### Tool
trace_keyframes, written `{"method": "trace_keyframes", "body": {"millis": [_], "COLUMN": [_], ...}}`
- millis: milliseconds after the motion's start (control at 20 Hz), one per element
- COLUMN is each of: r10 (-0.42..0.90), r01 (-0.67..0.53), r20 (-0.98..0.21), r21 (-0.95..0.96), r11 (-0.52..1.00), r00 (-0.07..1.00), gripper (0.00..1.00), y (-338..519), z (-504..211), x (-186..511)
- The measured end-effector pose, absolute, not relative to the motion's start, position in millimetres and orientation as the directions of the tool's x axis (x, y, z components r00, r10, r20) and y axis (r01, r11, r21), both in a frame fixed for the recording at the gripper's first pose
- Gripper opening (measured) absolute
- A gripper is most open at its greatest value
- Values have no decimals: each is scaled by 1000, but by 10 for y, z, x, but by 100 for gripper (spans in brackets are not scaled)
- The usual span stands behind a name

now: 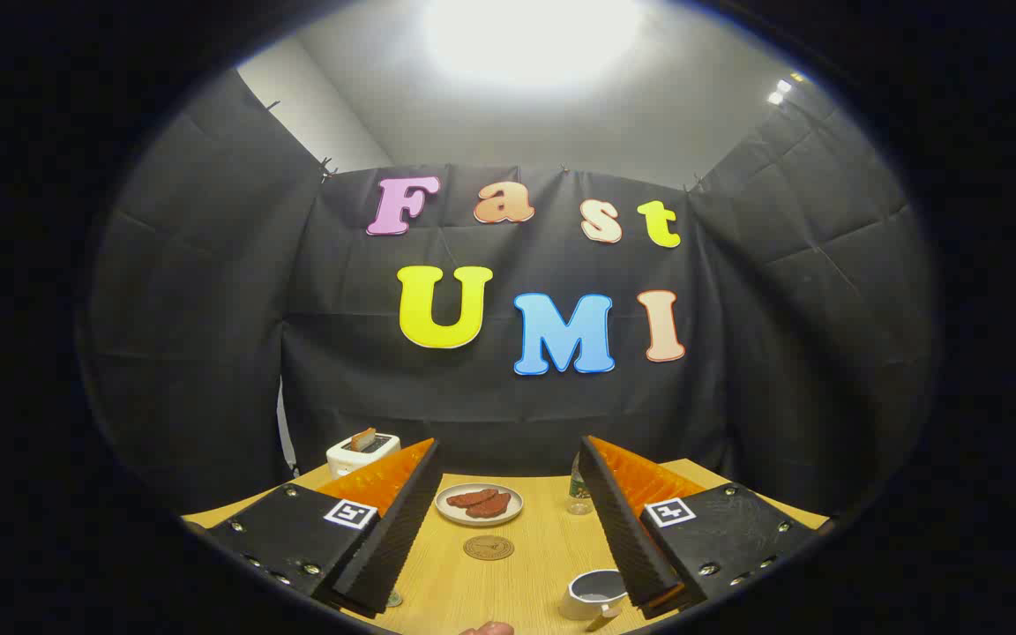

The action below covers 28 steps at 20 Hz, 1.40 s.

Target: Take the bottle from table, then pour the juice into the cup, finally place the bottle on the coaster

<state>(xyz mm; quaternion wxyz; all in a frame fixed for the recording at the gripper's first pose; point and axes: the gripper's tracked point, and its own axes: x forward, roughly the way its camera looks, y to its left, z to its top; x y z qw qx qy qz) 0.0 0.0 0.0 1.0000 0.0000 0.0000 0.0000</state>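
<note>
Gripper fingers spread wide, holding nothing, bottle upright on table, long axis vertical, partly hidden behind right finger, coaster flat between fingers, cup by right fingertip, partly covered, plate beyond coaster.

The fisheye camera rode on the tool, looking forward along its 2 spread fingers, which held nothing. It sat low over the counter, near its front edge, facing level toward the booth's back wall.
</note>
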Motion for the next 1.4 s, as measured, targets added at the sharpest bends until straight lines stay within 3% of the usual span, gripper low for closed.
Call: {"method": "trace_keyframes", "body": {"millis": [750, 1400], "r10": [16, 107], "r01": [-16, -109], "r20": [28, 47], "r21": [24, 33], "r11": [1000, 994], "r00": [999, 993], "gripper": [95, 95], "y": [79, 808], "z": [9, -376], "x": [-42, -54]}}
